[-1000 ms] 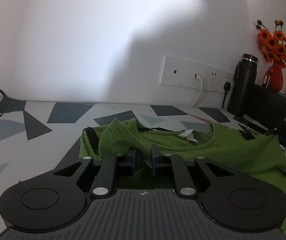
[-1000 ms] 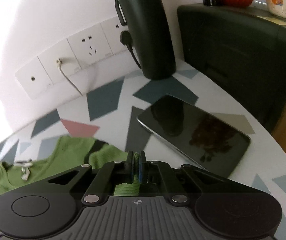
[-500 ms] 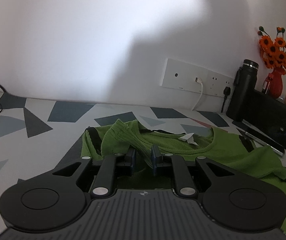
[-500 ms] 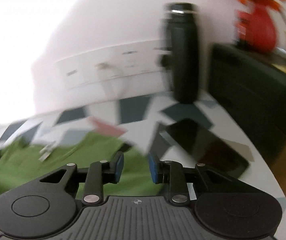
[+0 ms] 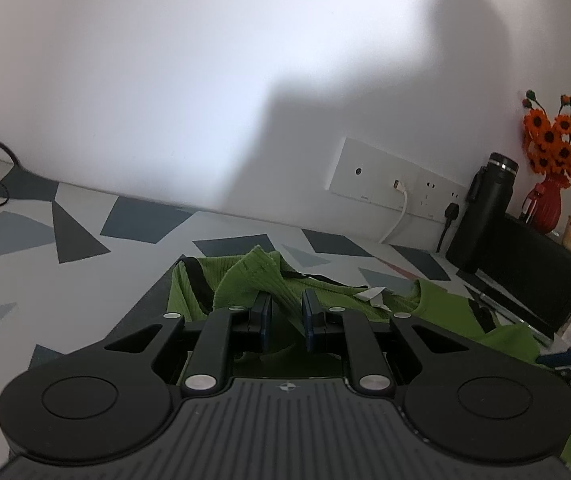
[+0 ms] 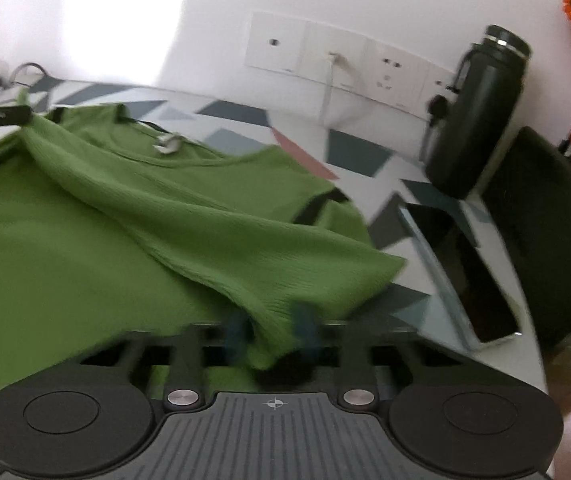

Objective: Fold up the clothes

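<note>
The green shirt (image 6: 133, 216) lay spread on the patterned table (image 5: 85, 216), its neckline and white label (image 6: 167, 143) turned toward the wall. It had black trim at the sleeve (image 5: 199, 284) and at the neck. A raised ridge of cloth ran across it from the far left down to my right gripper (image 6: 271, 334).

My left gripper (image 5: 286, 314) had a fold of the shirt's ribbed cloth between its fingers (image 5: 263, 316), which stood a narrow gap apart with the cloth filling that gap; they looked pressed onto it. The pinched cloth rose ahead of the fingers in a crumpled peak next to the black-trimmed sleeve.

My right gripper sat at the near edge of the shirt, with a flap of cloth hanging down between its blue-padded fingers (image 6: 235, 334). The view there was smeared by blur. The fingers stood apart with room on both sides of the cloth, so I took it as parted rather than clamped.

Just right of the shirt a dark tablet (image 6: 469, 272) lay flat on the table. Behind it stood a black flask (image 6: 473, 116), near the white socket strip (image 6: 349, 64) on the wall with a white cable (image 5: 399, 216) plugged in. Further right were a black box (image 6: 541, 216) and a red vase of orange flowers (image 5: 547, 200).
</note>
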The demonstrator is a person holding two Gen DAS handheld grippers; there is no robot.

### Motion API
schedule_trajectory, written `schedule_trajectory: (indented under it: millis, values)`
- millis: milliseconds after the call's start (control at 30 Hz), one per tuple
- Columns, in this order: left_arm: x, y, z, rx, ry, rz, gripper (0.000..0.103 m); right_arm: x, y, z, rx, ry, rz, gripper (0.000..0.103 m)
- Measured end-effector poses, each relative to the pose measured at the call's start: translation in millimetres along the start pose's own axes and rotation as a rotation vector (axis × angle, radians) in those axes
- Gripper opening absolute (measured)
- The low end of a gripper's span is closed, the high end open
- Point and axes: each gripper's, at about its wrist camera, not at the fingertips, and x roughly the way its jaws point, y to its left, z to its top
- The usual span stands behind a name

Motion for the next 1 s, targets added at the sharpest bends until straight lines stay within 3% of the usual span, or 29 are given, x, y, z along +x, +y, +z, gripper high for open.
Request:
schedule_trajectory:
  millis: [200,433,567,633,700,833,1000]
  values:
    - [0.9,1.2,-0.2,-0.013,0.027,-0.012,0.014,-22.2,-18.4,-7.0,0.006,-0.054,0.026,0.005]
    - [2.1,1.6,-1.8,-0.021,0.075,-0.013,0.014,-18.5,-8.2,-19.8,-0.085,0.035,0.057,0.008]
    - [2.9,2.7,-3.1,-0.031,0.099,0.004,0.022,-27.3,-18.7,-11.4,0.014,0.010,0.120,0.031]
    - [3.3,3.2,-3.7,-0.036,0.111,0.012,0.032,-34.9,-22.7,-6.1,0.042,-0.026,0.156,0.036]
    - [3.6,3.8,-4.4,-0.041,0.123,0.020,0.041,-40.4,-26.9,-0.2,0.065,-0.059,0.170,0.061]
    - [-2.2,8.1,-2.9,-0.079,0.077,0.024,0.051,-32.5,-33.9,8.7,0.097,-0.060,0.146,0.066]
    - [-14.2,16.2,1.5,-0.121,-0.014,0.071,0.054,-1.1,-33.9,11.3,0.160,-0.009,0.104,0.069]
